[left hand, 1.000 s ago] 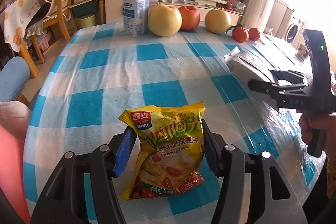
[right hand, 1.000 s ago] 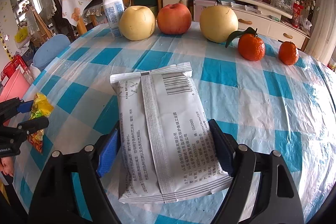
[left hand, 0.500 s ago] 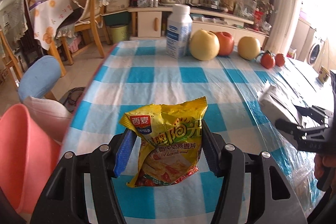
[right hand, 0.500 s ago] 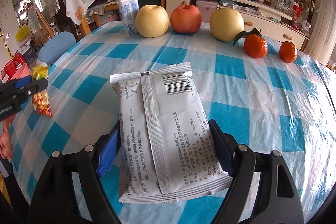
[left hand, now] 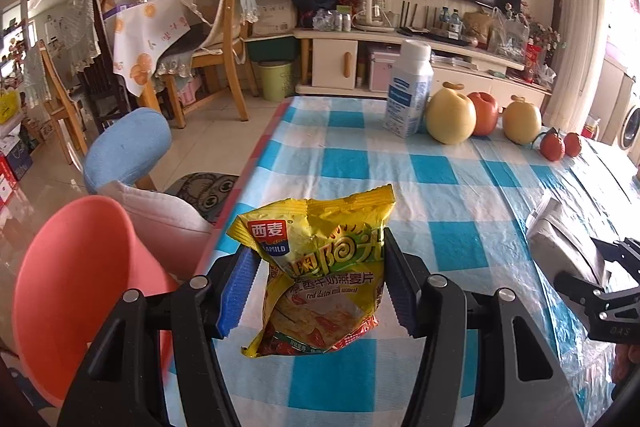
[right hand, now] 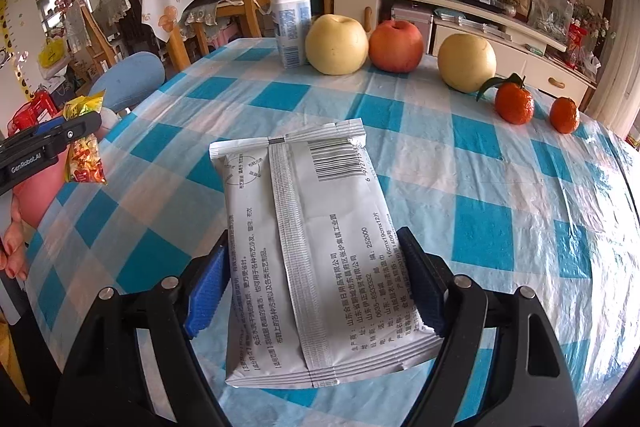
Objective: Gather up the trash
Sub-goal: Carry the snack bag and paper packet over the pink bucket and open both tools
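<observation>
- Left gripper (left hand: 316, 291): jaws clamped on the yellow oatmeal packet (left hand: 320, 275), lifted at the surface's edge beside the pink bin (left hand: 68, 291).
- Right gripper (right hand: 316, 283): jaws pinching the white pouch (right hand: 308, 251) above the checked surface (right hand: 500, 195).
- Beyond: fruit, milk bottle (right hand: 290, 19).

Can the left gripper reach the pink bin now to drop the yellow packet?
Probably yes. The left gripper, shut on the yellow packet, is near the table edge, and the pink bin stands open beside it.
</observation>
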A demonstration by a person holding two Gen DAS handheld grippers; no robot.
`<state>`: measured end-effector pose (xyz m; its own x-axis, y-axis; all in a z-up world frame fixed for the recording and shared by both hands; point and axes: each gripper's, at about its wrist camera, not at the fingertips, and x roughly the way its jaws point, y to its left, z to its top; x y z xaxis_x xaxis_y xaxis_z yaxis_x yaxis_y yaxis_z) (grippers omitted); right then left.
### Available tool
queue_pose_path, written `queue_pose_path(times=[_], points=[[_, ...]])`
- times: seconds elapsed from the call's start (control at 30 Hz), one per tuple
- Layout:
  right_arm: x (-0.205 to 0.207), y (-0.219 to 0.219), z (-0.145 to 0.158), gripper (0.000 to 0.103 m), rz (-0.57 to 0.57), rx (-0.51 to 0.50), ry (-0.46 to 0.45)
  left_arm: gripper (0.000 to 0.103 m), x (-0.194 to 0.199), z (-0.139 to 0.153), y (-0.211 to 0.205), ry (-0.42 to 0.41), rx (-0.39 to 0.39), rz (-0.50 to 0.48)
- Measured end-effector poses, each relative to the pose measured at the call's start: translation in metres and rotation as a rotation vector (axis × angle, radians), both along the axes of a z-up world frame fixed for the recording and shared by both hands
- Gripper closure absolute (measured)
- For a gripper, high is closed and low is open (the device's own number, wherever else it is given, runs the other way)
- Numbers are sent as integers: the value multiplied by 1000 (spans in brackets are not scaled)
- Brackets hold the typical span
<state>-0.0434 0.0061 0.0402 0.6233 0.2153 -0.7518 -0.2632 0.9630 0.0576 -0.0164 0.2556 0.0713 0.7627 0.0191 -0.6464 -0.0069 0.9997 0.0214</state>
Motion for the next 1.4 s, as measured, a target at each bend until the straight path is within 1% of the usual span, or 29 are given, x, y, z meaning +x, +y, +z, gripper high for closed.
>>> queue_pose_path(times=[0.2,0.5,0.97,1.17,1.4], points=[[-6,18,7,23,24,-3,-8,43,-4,7,15,-26,6,39],[-12,49,17,23,61,-5,-22,43,-10,15,41,-53,-14,104],[-13,107,34,23,147,-28,-50,43,-20,25,88,-83,-17,209],[-14,139,40,23,198,-42,-64,43,-25,28,111,-92,-27,269],[-15,173,47,23,251,-54,-77,43,-32,29,142,-97,-69,328]])
